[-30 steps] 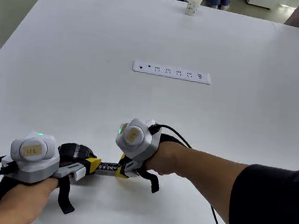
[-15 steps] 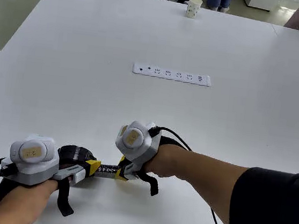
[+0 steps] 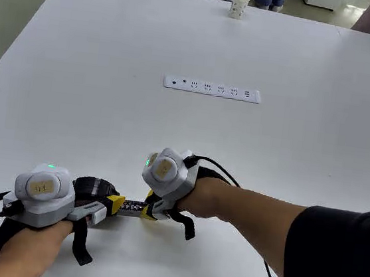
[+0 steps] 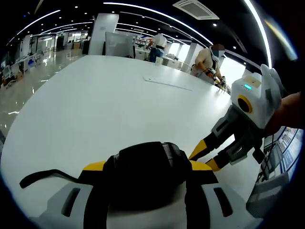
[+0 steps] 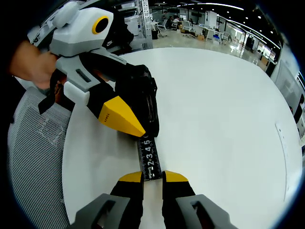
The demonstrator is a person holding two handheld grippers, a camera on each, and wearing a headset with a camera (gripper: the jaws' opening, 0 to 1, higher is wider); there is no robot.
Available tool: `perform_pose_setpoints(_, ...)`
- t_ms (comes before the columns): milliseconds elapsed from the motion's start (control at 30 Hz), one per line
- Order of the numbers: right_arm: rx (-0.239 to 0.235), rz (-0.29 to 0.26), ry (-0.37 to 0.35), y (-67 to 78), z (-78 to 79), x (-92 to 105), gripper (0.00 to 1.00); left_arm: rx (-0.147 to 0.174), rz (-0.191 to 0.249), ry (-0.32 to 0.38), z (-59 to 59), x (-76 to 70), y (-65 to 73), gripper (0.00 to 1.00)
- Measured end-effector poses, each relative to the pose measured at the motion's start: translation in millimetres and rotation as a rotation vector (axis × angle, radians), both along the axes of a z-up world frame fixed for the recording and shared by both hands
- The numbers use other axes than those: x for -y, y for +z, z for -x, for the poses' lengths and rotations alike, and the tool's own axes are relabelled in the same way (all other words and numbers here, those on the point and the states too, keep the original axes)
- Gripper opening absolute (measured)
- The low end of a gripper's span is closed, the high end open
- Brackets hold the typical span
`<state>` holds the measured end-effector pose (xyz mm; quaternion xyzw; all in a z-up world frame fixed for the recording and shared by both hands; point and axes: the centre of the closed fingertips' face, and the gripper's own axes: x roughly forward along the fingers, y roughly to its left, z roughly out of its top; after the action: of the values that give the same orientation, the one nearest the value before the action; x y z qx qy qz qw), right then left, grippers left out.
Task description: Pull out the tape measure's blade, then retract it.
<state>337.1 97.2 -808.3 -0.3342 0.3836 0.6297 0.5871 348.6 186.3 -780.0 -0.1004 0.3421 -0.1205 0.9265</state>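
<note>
A black tape measure [image 3: 94,190] sits low at the table's near left, with my left gripper [image 3: 107,204] shut on its case [image 4: 145,174]. A short black blade [image 5: 148,158] with white numbers runs out of the case [image 5: 140,98]. My right gripper [image 5: 152,177] is shut on the blade's end, its yellow fingertips [image 5: 175,177] pinching it. In the head view the right gripper [image 3: 148,212] is a short way right of the case, joined to it by the blade [image 3: 133,207]. In the left gripper view the right gripper [image 4: 209,155] comes in from the right.
A white power strip [image 3: 212,89] lies mid-table, beyond the grippers. A paper cup [image 3: 239,5] stands near the far edge. The white table [image 3: 304,145] spreads wide on all sides. People stand in the background of the left gripper view. A mesh chair back [image 5: 33,157] is at the left.
The right gripper has shifted slightly left toward the case, so a little less blade shows. The left gripper has stayed put on the case.
</note>
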Motion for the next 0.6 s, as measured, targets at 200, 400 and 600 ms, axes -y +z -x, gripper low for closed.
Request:
perform_pose_setpoints(200, 0.002, 0.0, 0.018, 0.2, -0.2, -0.9, 0.11, -0.001, 0.004, 0.001, 0.2, 0.6, 0.9, 0.6)
perform_pose_setpoints(400, 0.001, -0.006, 0.011, 0.2, 0.0, -1.0, 0.11, 0.001, 0.009, 0.002, 0.6, 1.0, 1.7, 0.6)
perform_pose_setpoints(600, 0.004, -0.007, 0.018, -0.2, 0.1, -0.9, 0.1, -0.001, 0.012, 0.0, 1.6, 1.8, 2.5, 0.6)
